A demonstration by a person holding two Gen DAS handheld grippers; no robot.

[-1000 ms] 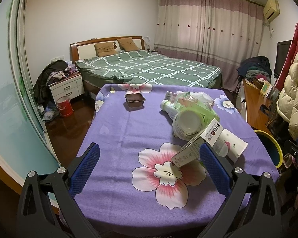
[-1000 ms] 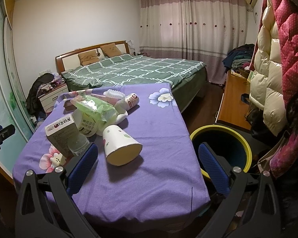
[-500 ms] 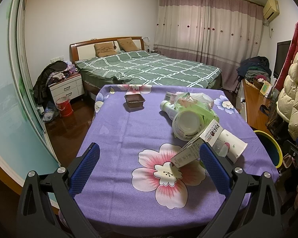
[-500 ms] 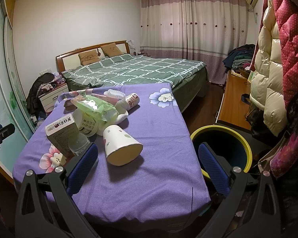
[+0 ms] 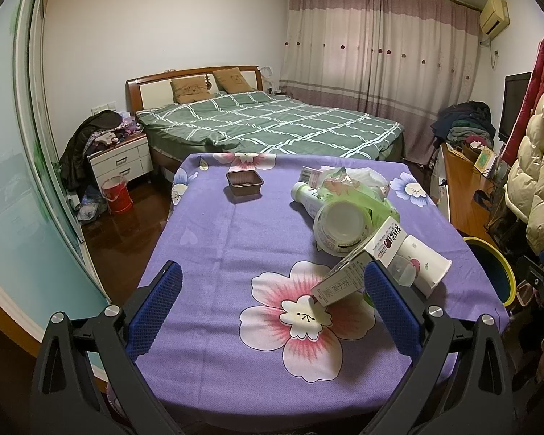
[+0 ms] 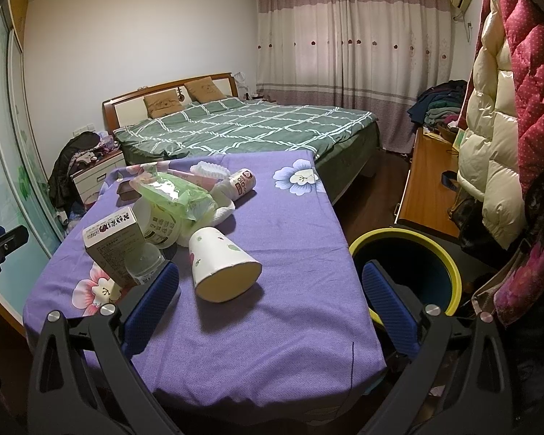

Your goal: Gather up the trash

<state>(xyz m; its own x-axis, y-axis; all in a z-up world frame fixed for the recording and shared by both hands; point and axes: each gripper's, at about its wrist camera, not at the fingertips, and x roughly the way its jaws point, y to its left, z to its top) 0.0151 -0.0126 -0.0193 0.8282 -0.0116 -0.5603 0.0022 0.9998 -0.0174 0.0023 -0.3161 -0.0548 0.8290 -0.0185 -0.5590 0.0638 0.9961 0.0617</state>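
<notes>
Purple floral tablecloth (image 5: pixel 235 239), Chinese-printed carton (image 5: pixel 359 264), illegible.

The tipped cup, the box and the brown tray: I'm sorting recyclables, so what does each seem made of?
Tipped cup: probably paper, matte white with small prints and a rolled rim. Box: likely printed cardboard, with flat faces and sharp folded edges. Brown tray: apparently thin moulded plastic, slightly glossy.

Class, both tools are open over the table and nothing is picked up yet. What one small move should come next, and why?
Probably ease the right tool forward around the paper cup. The cup lies on its side, apart from the pile, nearest that tool, and the bin stands just beside the table. The left tool is open too, with only the carton near it.
</notes>
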